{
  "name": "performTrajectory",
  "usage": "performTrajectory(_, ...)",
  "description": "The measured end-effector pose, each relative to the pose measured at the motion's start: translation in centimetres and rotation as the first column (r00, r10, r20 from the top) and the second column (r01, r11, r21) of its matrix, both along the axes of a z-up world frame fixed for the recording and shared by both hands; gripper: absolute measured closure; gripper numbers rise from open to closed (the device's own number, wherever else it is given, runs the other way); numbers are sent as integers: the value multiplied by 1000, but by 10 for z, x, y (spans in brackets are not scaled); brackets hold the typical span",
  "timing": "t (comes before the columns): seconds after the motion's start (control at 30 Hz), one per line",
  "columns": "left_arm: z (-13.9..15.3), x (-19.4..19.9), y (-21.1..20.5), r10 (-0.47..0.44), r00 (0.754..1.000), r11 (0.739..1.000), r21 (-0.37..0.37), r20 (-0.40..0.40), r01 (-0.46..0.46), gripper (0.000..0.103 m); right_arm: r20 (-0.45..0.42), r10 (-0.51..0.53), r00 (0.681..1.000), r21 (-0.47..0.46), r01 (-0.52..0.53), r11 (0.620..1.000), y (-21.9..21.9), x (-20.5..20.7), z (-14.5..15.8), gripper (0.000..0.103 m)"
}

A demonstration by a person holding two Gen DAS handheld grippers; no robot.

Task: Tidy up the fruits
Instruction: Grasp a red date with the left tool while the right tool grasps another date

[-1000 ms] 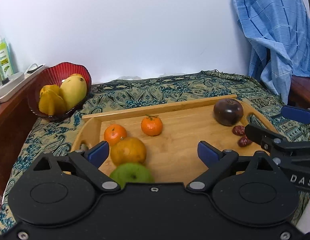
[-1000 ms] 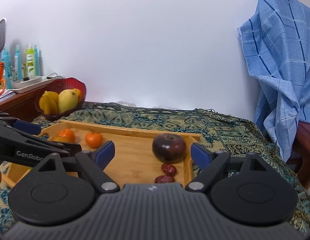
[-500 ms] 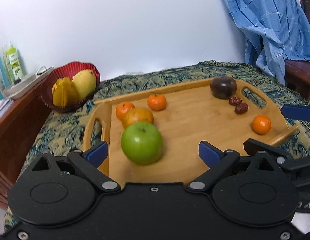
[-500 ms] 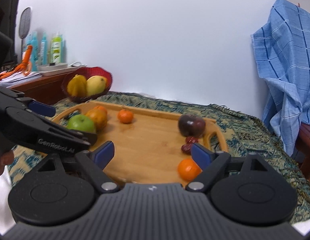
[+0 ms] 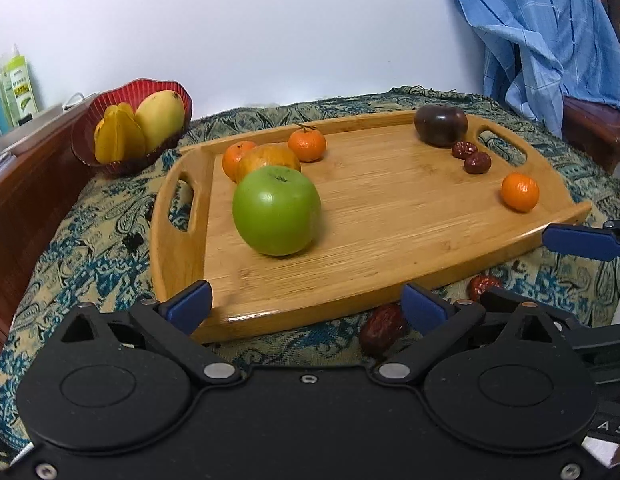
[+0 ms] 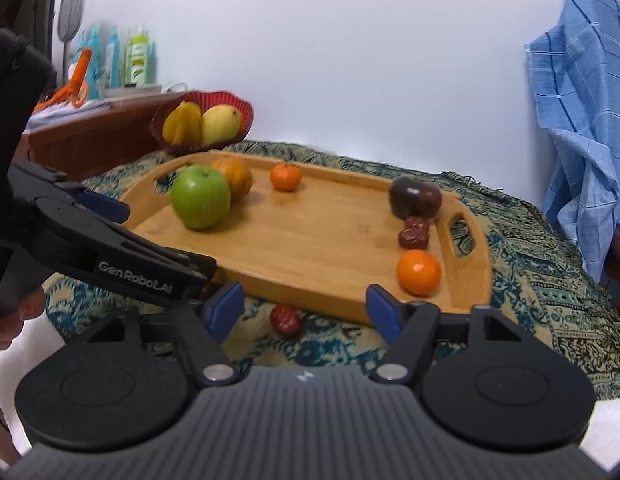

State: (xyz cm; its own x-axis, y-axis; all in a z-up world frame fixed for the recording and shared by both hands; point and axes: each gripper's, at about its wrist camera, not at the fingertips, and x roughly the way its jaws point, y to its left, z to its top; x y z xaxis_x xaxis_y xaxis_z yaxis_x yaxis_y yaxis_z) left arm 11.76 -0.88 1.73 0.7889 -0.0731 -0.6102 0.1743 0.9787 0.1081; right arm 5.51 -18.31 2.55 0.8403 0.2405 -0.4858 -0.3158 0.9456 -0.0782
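Note:
A wooden tray (image 5: 390, 232) (image 6: 310, 252) lies on the patterned cloth. On it are a green apple (image 5: 276, 210) (image 6: 200, 196), a large orange (image 5: 268, 158) behind it, small tangerines (image 5: 307, 144) (image 5: 520, 191) (image 6: 418, 271), a dark purple fruit (image 5: 441, 125) (image 6: 415, 197) and two red dates (image 5: 471, 156). Two more dates (image 5: 382, 334) (image 6: 286, 320) lie on the cloth before the tray. My left gripper (image 5: 306, 306) and right gripper (image 6: 304, 308) are open and empty, just short of the tray's near edge.
A red bowl (image 5: 106, 120) (image 6: 238, 110) with a mango and starfruit stands at the back left by a wooden shelf (image 5: 14, 168) holding bottles. A blue cloth (image 5: 542, 32) hangs over a chair at the right.
Both grippers have pulled back and up from the tray, so the whole tray and the dates on the cloth now show. Both stay open.

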Motion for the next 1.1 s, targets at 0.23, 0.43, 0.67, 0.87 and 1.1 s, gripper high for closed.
performTrajectory(0.23, -2, -8, -1, -27, 999, 1000, 13, 19, 27, 7, -15, 17, 1000, 14, -17, 1000, 3, -3, -3, 38)
performTrajectory(0.43, -2, -16, 5, -14, 1000, 1000, 9, 24, 14, 7, -6, 12, 1000, 44, -11, 999, -1, -9, -1, 48)
performTrajectory(0.67, -3, -25, 11, -42, 999, 999, -9, 12, 43, 21, -45, 21, 999, 40, -19, 999, 1, -4, -6, 62)
performTrajectory(0.87, 3, -33, 9, -66, 997, 997, -30, 31, 67, 31, -53, 42, 998, 38, -40, 998, 5, -2, -7, 64)
performTrajectory(1.1, 0, -29, 6, -112, 994, 990, -90, -15, 110, 54, -79, 12, 997, 56, -7, 998, 4, 7, -11, 69)
